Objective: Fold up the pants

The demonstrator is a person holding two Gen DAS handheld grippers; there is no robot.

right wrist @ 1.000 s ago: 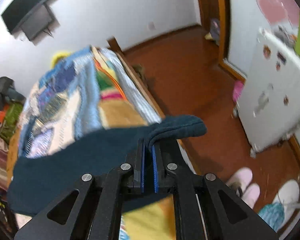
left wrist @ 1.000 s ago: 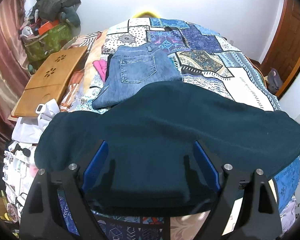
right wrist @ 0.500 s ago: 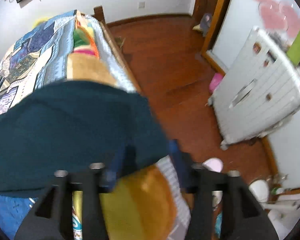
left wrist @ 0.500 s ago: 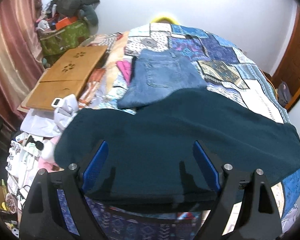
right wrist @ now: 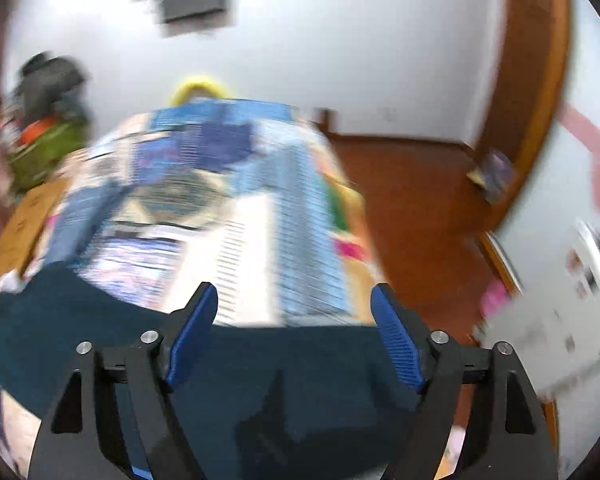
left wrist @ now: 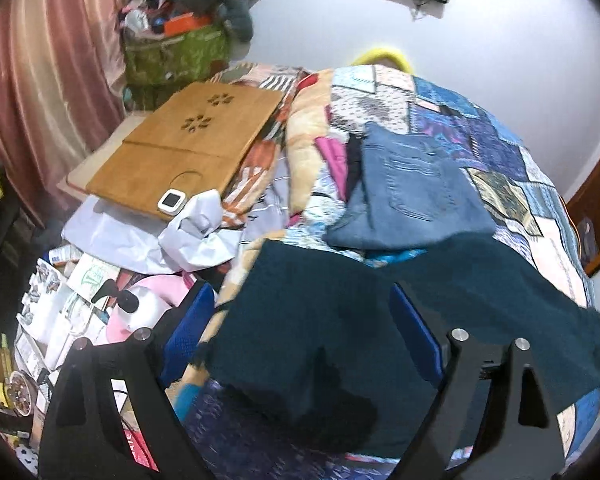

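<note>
Bedspread point(left wrist: 500, 184) beneath dark teal pants point(left wrist: 320, 320), both grippers agape

Both wrist views sit close above the dark teal knit pants point(left wrist: 440, 300) spread on the patchwork quilted bed point(left wrist: 500, 152), looking along it toward the white wall. The left view takes in the bed's left side, the right view (blurred) its right, wooden floor point(right wrist: 412, 208) included; both share the pants point(right wrist: 100, 344) and quilt point(right wrist: 228, 208).

— How are my left tongs point(left wrist: 300, 336) set?
— Spread wide at the bottom of the frame, blue pads point(left wrist: 186, 330) far apart, gripping nothing.
— And my right tongs point(right wrist: 296, 332)?
— The same: gaping, low in the frame, fingers pointing forward.
</note>
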